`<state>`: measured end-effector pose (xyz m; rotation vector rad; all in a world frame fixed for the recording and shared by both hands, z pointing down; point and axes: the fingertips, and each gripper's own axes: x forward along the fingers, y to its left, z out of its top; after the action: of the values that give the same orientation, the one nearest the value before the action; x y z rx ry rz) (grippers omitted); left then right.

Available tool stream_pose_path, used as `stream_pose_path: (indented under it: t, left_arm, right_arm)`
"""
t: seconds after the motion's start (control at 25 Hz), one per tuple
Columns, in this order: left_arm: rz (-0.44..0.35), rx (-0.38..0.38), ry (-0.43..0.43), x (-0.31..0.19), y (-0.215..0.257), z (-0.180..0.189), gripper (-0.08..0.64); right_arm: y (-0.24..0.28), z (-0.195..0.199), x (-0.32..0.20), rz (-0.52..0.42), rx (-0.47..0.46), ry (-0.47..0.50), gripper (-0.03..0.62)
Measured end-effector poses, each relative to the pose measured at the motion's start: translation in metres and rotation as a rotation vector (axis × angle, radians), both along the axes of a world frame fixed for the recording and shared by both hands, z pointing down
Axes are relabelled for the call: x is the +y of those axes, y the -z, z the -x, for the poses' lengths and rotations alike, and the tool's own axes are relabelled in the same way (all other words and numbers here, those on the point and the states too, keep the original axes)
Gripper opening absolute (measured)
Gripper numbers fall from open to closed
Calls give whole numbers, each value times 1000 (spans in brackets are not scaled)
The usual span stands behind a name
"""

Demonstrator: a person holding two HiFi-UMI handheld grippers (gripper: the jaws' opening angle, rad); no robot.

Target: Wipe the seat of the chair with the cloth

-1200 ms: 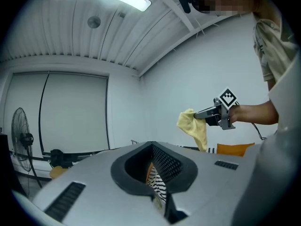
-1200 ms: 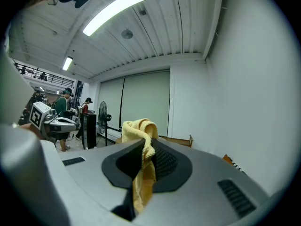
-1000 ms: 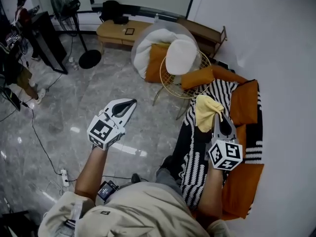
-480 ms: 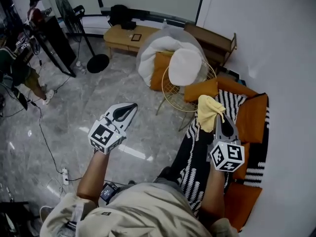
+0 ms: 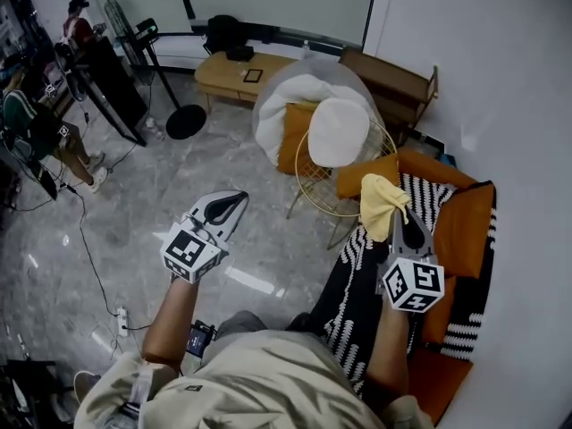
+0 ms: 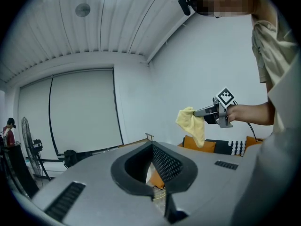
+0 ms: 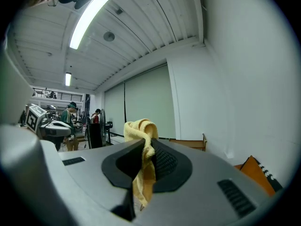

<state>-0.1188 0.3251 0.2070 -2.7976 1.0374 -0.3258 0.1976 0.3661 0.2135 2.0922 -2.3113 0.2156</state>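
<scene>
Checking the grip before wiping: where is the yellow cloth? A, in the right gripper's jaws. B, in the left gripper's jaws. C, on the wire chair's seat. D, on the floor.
A: the yellow cloth hangs pinched between the right gripper's jaws.

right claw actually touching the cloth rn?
Touching. The right gripper view shows the right claw shut on the yellow cloth, which hangs pinched between its jaws.
</scene>
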Motion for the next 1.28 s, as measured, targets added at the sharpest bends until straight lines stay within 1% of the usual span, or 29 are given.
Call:
stream_pose_path:
  t: [0.12, 0.28, 0.44, 0.56, 0.72, 0.88, 1.12, 1.28]
  left_arm:
    - [13, 2, -3, -14, -2, -8, 15]
    - [18, 15, -41, -49, -14, -10, 15]
    - [32, 40, -102, -105, -21, -20, 15]
    - [36, 59, -156, -153, -24, -28, 15]
    - [34, 82, -227, -219, -21, -37, 15]
    - [44, 97, -286, -274, -17, -39, 15]
    - [55, 114, -325, -338, -20, -34, 15]
    - [55, 117, -346, -364, -21, -30, 15]
  right_arm:
    - [-6, -5, -12, 14, -3, -2, 43]
    - [-9, -5, -35, 32, 19, -28, 43]
    - [-11, -6, -68, 51, 43, -80, 43]
    - [-13, -4, -96, 67, 44, -123, 43]
    - [-8, 1, -142, 71, 56, -184, 43]
    - [-4, 12, -188, 76, 60, -232, 43]
    - [-11, 25, -241, 91, 57, -271, 43]
    - [-8, 30, -267, 91, 66, -288, 43]
